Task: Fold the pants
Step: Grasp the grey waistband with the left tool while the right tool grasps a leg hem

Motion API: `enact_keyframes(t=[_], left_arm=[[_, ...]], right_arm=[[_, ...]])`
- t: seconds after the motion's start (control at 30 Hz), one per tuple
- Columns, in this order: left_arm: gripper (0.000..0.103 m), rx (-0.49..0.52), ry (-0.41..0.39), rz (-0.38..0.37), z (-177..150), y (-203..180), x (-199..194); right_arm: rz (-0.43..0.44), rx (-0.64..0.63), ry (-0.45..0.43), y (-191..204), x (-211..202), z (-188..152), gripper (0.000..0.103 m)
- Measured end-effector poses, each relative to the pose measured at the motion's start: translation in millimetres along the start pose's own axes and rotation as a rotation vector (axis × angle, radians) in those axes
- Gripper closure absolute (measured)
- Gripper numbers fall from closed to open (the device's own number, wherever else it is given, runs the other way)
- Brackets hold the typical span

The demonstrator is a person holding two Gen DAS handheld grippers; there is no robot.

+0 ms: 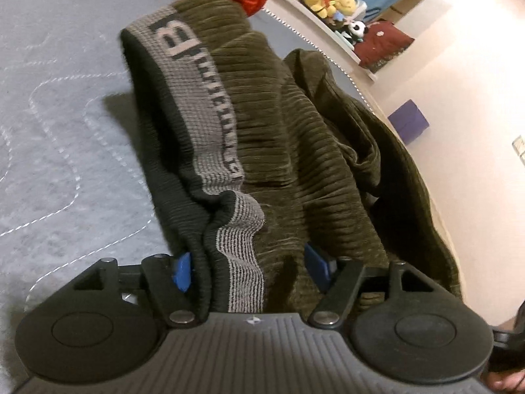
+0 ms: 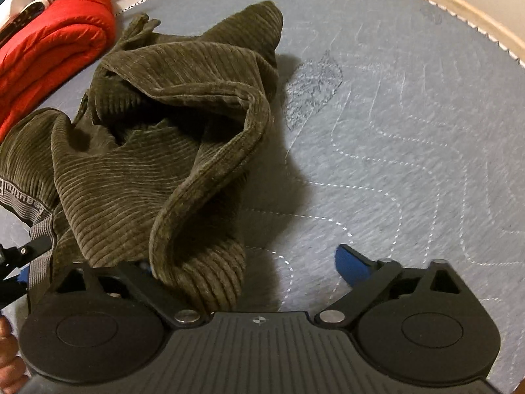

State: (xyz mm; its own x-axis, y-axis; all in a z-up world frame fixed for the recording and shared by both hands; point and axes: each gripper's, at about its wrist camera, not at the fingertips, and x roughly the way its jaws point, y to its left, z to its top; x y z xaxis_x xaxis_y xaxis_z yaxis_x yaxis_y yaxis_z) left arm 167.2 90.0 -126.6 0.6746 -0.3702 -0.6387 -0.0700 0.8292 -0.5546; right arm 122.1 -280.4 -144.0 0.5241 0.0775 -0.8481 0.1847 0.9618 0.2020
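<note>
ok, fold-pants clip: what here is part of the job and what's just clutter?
Job:
- olive corduroy pants, crumpled on the grey quilted bed
- their striped waistband, between the left gripper fingers
- right gripper, open

Clutter:
- red quilted bedding
- plush toys
- purple box

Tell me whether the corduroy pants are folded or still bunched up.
Bunched up. The olive corduroy pants lie in a crumpled heap on the grey quilted mattress, legs twisted over each other, no flat fold.
</note>
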Motion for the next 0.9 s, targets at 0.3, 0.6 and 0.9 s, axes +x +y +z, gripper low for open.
enact_keyframes(t=[0.3, 0.6, 0.9], left_arm=[[0.084, 0.158, -0.025, 0.101, -1, -16, -40], [0.086, 0.169, -0.104, 0.223, -6, 27, -172], [0.08, 0.095, 0.013, 0.443, -24, 108, -252]], right_arm=[[0.037, -0.12, -0.041, 18, -19, -3, 0.081], [0.265, -0.619, -0.037, 78, -72, -65, 0.095], [0.549, -1.058, 0.046, 145, -113, -173, 0.095]])
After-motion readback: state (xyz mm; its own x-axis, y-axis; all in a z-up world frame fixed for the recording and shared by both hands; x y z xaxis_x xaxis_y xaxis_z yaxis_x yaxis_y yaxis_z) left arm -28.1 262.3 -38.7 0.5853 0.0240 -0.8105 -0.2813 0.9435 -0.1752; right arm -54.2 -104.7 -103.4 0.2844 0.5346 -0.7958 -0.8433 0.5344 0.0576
